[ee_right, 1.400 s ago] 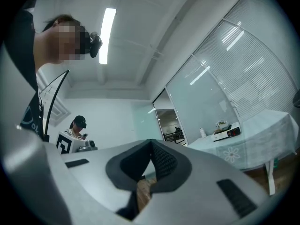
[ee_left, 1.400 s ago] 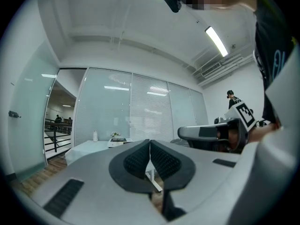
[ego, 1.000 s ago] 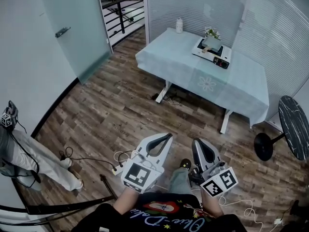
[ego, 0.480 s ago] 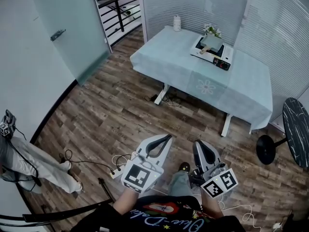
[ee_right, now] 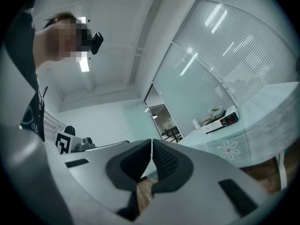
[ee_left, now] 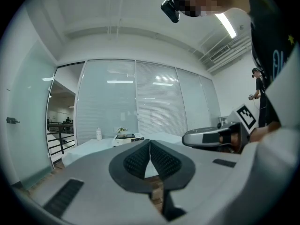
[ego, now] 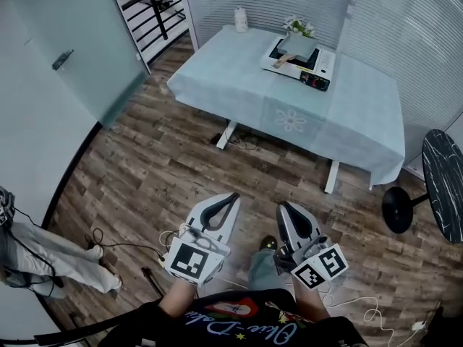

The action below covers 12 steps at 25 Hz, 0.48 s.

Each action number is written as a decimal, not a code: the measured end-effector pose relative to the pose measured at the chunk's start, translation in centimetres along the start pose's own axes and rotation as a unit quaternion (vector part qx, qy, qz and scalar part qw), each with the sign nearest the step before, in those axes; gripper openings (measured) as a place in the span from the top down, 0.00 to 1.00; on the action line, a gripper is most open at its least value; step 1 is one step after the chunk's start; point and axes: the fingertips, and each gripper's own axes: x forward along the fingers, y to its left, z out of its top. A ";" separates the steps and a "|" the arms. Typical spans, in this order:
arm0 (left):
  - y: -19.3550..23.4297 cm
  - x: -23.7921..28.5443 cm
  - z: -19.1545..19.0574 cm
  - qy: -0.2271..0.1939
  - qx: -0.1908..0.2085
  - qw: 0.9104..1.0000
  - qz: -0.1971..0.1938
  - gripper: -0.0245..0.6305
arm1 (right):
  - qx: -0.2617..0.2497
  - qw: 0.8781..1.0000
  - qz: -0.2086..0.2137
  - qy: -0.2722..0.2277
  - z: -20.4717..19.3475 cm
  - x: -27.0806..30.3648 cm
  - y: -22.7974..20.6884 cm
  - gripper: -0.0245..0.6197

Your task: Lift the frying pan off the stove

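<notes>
At the bottom edge of the head view, the wearer's dark printed shirt (ego: pixel 239 324) shows. Just above it, two hands hold the tongs side by side, a little apart. The left gripper (ego: pixel 232 196) has its jaws pressed together with nothing between them, and the right gripper (ego: pixel 283 207) is likewise closed on nothing; each gripper's own view shows its ribbed pads meeting along a thin line. Both point toward the top of the frame and hang over the wooden floor (ego: pixel 166 165), well short of any furniture.

White cables (ego: pixel 130 243) trail across the boards at lower left, where a second person's legs (ego: pixel 54 255) enter from the frame's edge.

Beyond the floor, in the upper middle, stands a table (ego: pixel 239 85) under a pale blue cloth. A round dark side table (ego: pixel 443 186) sits at the right edge. On the far part of the tabletop, a portable stove (ego: pixel 322 65) carries the frying pan (ego: pixel 297 46), whose wooden handle juts toward lower left. Flowers (ego: pixel 298 26) stand just behind it, a white bottle (ego: pixel 240 19) farther left. A frosted glass door (ego: pixel 79 56) fills the upper left.
</notes>
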 end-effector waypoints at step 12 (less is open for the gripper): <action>-0.1 10.4 -0.6 0.007 0.006 0.999 -0.039 0.96 | 0.000 0.999 -0.032 -0.005 1.9 1.1 -9.1 0.96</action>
